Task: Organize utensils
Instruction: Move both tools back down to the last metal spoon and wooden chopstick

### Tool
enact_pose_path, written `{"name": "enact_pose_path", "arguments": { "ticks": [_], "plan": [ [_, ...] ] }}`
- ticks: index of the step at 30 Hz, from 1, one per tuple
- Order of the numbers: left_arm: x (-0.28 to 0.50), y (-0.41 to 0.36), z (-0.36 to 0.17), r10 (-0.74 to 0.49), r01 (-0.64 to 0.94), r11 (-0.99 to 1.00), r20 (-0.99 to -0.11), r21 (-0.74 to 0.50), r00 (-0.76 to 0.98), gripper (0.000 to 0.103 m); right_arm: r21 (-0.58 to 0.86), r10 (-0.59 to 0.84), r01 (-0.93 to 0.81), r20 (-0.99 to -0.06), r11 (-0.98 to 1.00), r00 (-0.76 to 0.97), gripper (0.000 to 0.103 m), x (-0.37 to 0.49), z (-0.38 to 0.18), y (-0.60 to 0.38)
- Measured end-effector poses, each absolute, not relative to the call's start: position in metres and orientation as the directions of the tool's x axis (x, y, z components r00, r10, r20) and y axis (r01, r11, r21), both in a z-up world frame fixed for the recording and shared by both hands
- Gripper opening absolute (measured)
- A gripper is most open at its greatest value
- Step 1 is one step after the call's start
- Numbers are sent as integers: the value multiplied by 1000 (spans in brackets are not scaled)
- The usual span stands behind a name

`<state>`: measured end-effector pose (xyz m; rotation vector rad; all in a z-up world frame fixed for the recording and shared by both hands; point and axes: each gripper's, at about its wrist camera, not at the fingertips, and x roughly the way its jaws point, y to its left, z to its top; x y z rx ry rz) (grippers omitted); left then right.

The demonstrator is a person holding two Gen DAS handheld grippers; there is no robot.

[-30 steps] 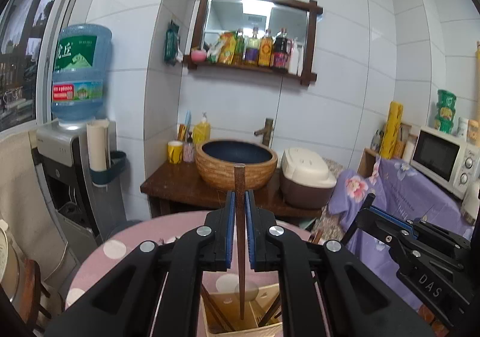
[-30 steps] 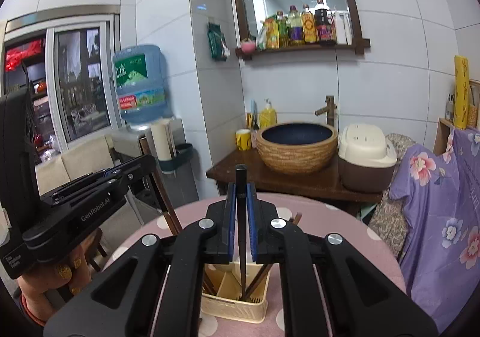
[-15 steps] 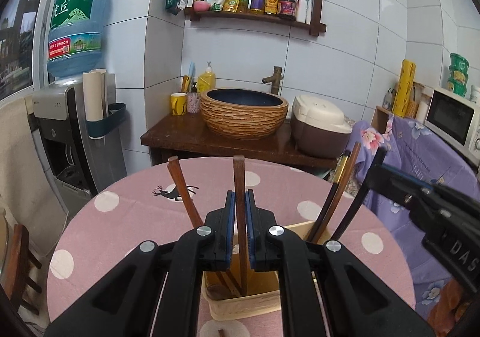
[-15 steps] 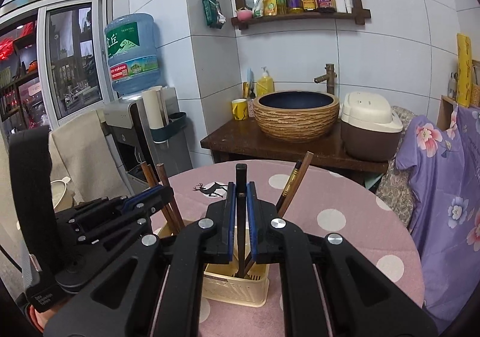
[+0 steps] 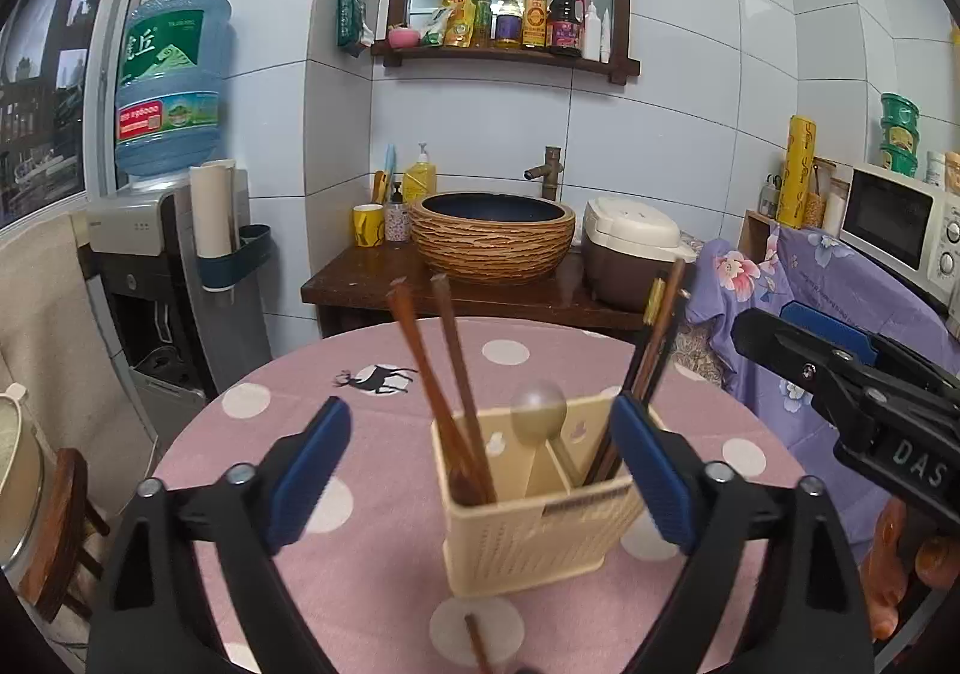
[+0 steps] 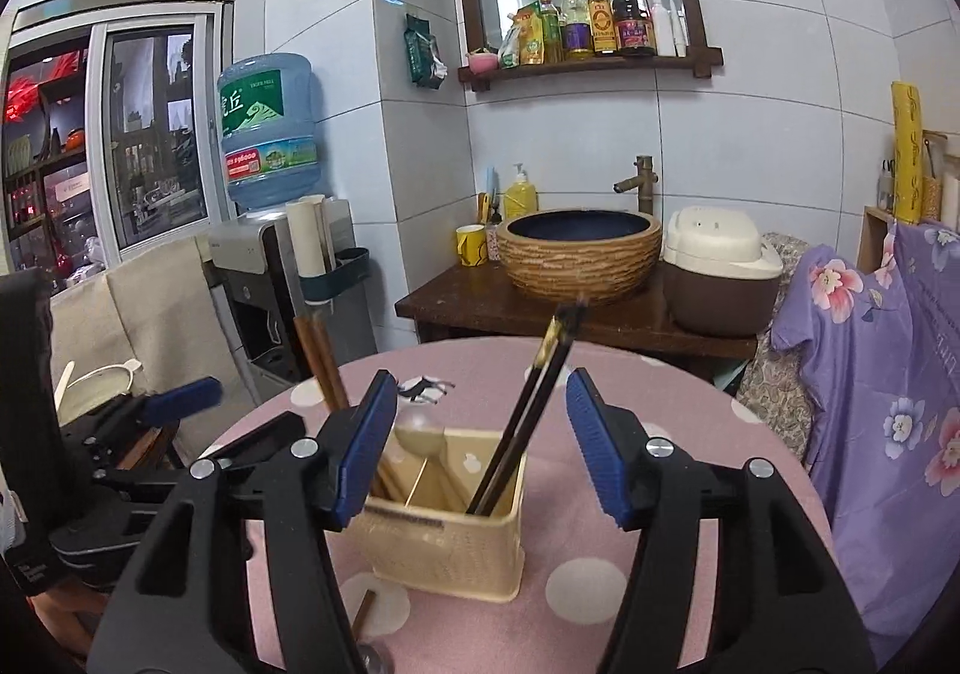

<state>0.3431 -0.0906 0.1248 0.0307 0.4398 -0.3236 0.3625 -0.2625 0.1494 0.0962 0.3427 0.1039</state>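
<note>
Utensil caddy (image 5: 540, 530): one, cream plastic, perforated walls, divided into compartments, standing on the pink polka-dot tabletop (image 5: 372, 422) toward its near edge.

Count inside the caddy:
- Brown chopsticks (image 5: 441, 374): two, in the left compartment, leaning left and away.
- Dark chopsticks (image 5: 651, 350): two, in the right compartment, leaning right; one bears a gold band near the top.
- Spoon (image 5: 538, 404): one, pale bowl uppermost, in the middle compartment against the back wall.

Outside the caddy: one more brown stick (image 5: 477, 641) lies flat on the tabletop at the near edge, in front of the caddy. Only part of it shows.

Left gripper (image 5: 480, 470): fingers opening, standing wide apart, pads clear of everything. The caddy sits between and just beyond the fingertips; the brown chopsticks rise in the gap, touching neither pad.

Right gripper (image 6: 483, 440): fingers opening, apart. The dark chopsticks stand between the blue pads, touching neither. The caddy lies just beyond the tips, and the left gripper shows at the left edge of this view.
</note>
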Motion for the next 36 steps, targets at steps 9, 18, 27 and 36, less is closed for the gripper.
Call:
{"name": "enact_pose_path", "arguments": {
  "ticks": [9,18,27,36],
  "plan": [
    [308,-46,46,-197,254,967,-559,25,805,98,38,131,-135,-590,990,797,61,334,57,-215],
    [290,7,-15,-75,94,996,-665,-7,743,98,31,133,-167,-757,985,640,61,323,-28,-171],
    [280,18,-10,-68,67,997,-645,-27,761,98,5,92,-145,-797,989,597,46,307,-51,-163],
    [275,5,-6,-101,107,994,-640,-30,762,98,20,73,-93,-789,995,610,7,302,-51,-169]
  ]
}}
